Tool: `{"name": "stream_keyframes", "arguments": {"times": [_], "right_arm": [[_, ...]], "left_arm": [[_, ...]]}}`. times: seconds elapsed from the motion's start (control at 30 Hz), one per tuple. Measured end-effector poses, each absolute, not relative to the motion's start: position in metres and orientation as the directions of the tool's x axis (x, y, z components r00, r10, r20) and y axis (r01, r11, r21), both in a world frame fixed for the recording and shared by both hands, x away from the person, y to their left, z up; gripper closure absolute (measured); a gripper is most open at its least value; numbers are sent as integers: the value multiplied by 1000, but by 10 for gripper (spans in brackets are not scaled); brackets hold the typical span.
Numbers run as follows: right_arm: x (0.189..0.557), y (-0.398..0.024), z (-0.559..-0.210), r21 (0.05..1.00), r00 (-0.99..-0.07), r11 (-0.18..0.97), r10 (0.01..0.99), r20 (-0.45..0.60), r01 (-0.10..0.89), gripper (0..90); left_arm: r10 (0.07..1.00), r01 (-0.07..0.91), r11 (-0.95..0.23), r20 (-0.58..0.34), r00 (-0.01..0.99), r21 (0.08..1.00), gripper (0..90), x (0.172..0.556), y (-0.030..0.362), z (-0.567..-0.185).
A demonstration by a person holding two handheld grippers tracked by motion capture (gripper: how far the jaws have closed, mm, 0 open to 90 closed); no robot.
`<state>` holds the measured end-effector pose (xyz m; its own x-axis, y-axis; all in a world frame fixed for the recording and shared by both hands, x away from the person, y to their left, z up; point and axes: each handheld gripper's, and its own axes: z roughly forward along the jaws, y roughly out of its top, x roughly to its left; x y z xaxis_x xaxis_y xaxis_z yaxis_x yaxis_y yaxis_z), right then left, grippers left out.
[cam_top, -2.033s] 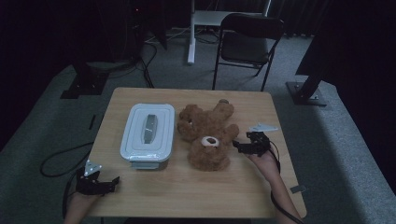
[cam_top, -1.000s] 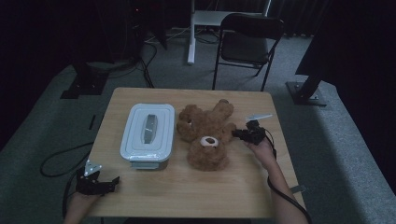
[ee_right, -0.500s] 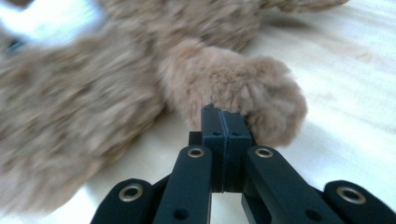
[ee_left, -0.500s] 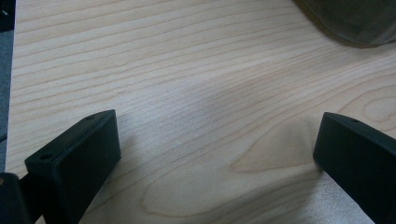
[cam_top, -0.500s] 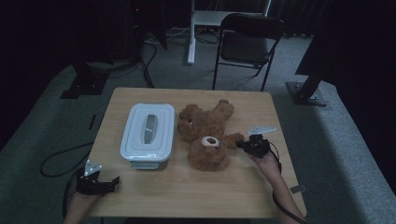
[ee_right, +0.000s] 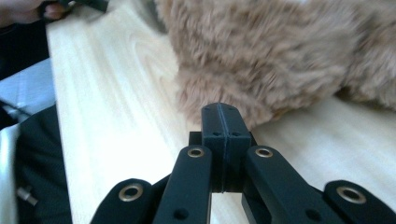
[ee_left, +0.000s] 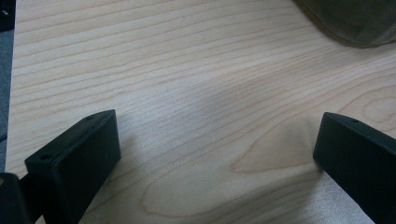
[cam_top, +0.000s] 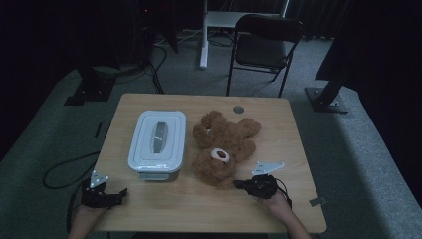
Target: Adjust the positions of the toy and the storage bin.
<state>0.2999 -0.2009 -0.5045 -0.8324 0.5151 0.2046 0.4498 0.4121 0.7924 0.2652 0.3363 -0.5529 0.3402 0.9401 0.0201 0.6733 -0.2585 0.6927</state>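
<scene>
Your right gripper (cam_top: 242, 184) sits just beside the bear (cam_top: 223, 147), jaws pressed together on nothing, tips at its head. The bear lies mid-worktop (cam_top: 293, 129), right of the box (cam_top: 158, 141). Your left gripper (cam_top: 115, 193) rests wide open, well left of the bear.

Dim lab: stand bases (cam_top: 326, 99), floor cables (cam_top: 154, 69), folding chair (cam_top: 263, 37).
</scene>
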Motion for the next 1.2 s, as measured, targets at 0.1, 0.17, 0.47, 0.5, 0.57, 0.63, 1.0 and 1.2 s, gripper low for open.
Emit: {"name": "stream_keyframes", "arguments": {"times": [0.1, 0.17, 0.47, 0.5, 0.57, 0.63, 1.0, 1.2], "right_arm": [[310, -211, -488, 816, -763, 367, 633, 133, 447, 900], [321, -219, -482, 826, -705, 334, 701, 105, 455, 900], [387, -228, -456, 816, -574, 228, 805, 148, 531, 425], [396, -222, -455, 808, -587, 238, 794, 157, 538, 389], [409, -214, -455, 799, -596, 238, 783, 177, 552, 344], [422, -205, -457, 790, -606, 249, 773, 187, 561, 287], [451, -172, -482, 741, -657, 335, 730, 186, 582, 629], [442, -168, -475, 780, -665, 298, 721, 194, 550, 830]], "left_arm": [[940, 673, -259, 20, 340, 693, 14, 265, 336, -553], [940, 674, -258, 20, 340, 693, 14, 265, 336, -553], [940, 674, -259, 20, 340, 692, 13, 265, 336, -553], [940, 673, -258, 20, 340, 693, 13, 265, 336, -553], [940, 673, -259, 20, 340, 692, 14, 265, 336, -553], [940, 673, -258, 20, 340, 693, 13, 265, 336, -553], [940, 673, -258, 21, 340, 693, 14, 265, 336, -553], [940, 673, -258, 20, 340, 693, 14, 265, 336, -553]]}}
